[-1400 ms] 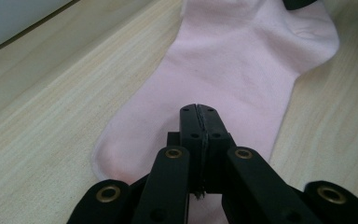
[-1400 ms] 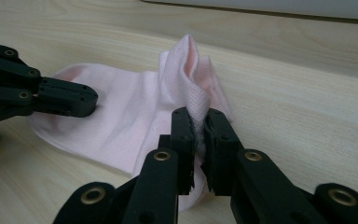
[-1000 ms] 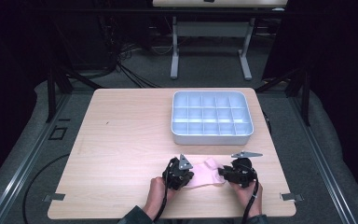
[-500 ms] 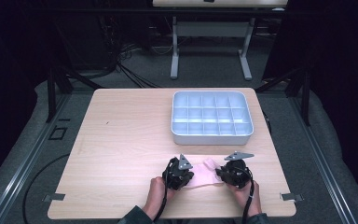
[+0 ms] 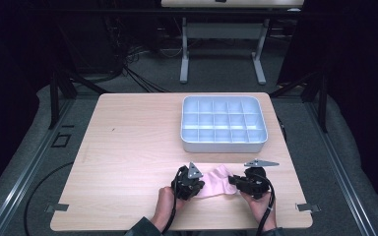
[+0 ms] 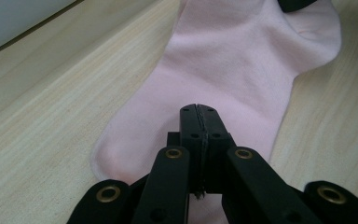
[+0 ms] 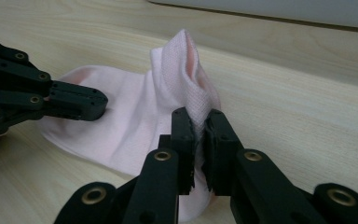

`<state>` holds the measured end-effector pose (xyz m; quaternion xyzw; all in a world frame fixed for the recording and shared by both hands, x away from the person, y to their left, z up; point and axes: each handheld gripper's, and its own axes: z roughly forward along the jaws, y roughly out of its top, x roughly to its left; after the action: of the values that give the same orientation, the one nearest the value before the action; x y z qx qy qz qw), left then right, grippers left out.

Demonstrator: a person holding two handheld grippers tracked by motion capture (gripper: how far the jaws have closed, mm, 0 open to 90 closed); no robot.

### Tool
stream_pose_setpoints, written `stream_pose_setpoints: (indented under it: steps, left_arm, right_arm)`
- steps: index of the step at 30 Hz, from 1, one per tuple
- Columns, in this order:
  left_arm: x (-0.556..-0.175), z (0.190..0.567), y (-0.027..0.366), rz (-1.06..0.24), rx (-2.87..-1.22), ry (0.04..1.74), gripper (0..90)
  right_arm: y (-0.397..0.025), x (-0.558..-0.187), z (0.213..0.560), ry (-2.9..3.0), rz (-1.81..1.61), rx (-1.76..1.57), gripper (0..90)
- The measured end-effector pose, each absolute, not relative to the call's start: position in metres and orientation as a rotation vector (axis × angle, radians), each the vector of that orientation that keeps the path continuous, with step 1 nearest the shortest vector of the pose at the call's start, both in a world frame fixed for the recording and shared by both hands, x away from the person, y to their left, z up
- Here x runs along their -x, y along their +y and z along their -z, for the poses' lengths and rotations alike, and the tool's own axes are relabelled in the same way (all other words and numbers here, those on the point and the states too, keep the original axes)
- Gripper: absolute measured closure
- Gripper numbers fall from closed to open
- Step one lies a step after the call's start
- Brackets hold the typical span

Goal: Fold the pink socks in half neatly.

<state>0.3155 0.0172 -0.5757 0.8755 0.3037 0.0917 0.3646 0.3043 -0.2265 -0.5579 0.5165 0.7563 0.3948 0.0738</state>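
Jaws of the left gripper (image 6: 198, 112) pressed together, flat on the toe end of a pink sock (image 6: 223, 70). Jaws of the right gripper (image 7: 199, 126) clamped on the sock's ribbed cuff, which stands raised. The sock lies between both grippers on the tabletop (image 5: 128, 142), near its front edge; a compartmented grey tray (image 5: 223, 143) sits behind.

Lab or recording studio setup: dark curtained surroundings, grey carpet floor (image 5: 24, 147), loose cables (image 5: 138, 78) behind, black metal frame legs (image 5: 59, 88), a second white-legged table (image 5: 221, 44) at back, plain wooden table (image 5: 128, 142) under overhead light.
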Motion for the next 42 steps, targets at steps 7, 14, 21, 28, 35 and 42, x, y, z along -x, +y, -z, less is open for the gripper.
stream_pose_setpoints:
  steps: [7, 14, 21, 28, 35, 42]
  left_arm:
    - [-0.316, 0.576, 0.018, -0.231, -2.244, 0.783, 89.9]
    - [-0.317, 0.576, 0.018, -0.226, -2.239, 0.787, 89.8]
    - [-0.319, 0.575, 0.019, -0.198, -2.231, 0.784, 79.7]
    - [-0.317, 0.565, 0.03, -0.179, -2.166, 0.787, 70.7]
    - [-0.313, 0.555, 0.057, -0.262, -2.093, 0.884, 33.3]
    - [-0.308, 0.563, 0.086, -0.366, -2.06, 0.995, 27.2]
  right_arm:
    - [-0.217, -0.3, 0.544, 2.271, -1.211, -1.525, 82.9]
    - [-0.204, -0.298, 0.533, 2.291, -1.211, -1.505, 82.1]
    - [-0.193, -0.302, 0.536, 2.293, -1.15, -1.512, 81.5]
    - [-0.197, -0.302, 0.533, 2.278, -1.151, -1.527, 81.7]
    - [-0.195, -0.301, 0.532, 2.272, -1.151, -1.521, 81.7]
    - [-0.193, -0.298, 0.528, 2.27, -1.142, -1.503, 81.6]
